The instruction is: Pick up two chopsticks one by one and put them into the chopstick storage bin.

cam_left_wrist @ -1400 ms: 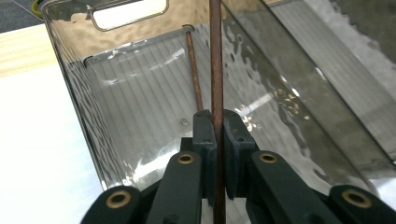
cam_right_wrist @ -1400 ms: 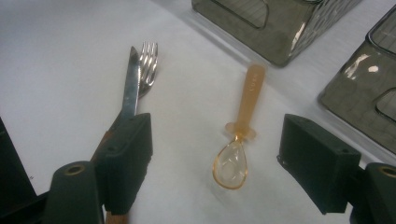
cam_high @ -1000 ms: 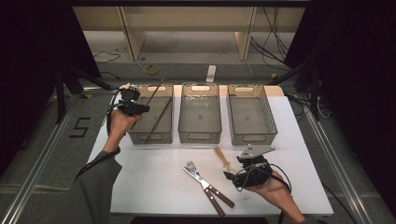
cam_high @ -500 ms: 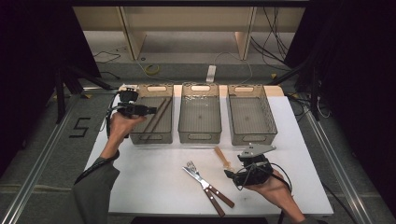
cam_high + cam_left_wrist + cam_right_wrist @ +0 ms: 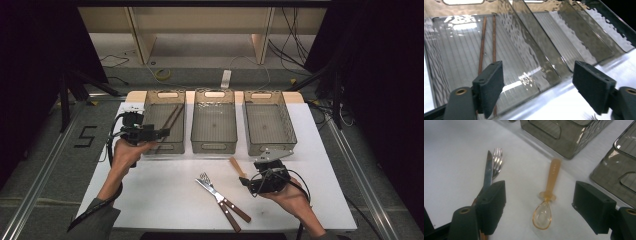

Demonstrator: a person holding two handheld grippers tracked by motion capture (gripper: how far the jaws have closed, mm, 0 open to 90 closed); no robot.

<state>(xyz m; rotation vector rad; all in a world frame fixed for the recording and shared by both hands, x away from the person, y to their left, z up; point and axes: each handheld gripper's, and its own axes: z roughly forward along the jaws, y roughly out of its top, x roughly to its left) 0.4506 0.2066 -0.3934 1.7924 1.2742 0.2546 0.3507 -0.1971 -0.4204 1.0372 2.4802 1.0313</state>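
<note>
Between right gripper (image 5: 539,202) jaws: spoon (image 5: 547,200), untouched.
Jaws: spread wide.
Spoon axis: handle pointing away (bowl nearest).

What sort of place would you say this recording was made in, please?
Probably a lab recording bench, not a kitchen: a white table with three grey bins, loose cables on the floor, dark screens alongside, and a number marked on the floor.

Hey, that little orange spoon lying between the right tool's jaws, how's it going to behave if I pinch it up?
The spoon looks like thin translucent plastic, so probably light and slightly flexible. Lying flat on the table, its slim handle may slip between the pads. The rounded bowl could let it rock or pivot when nudged.
</note>
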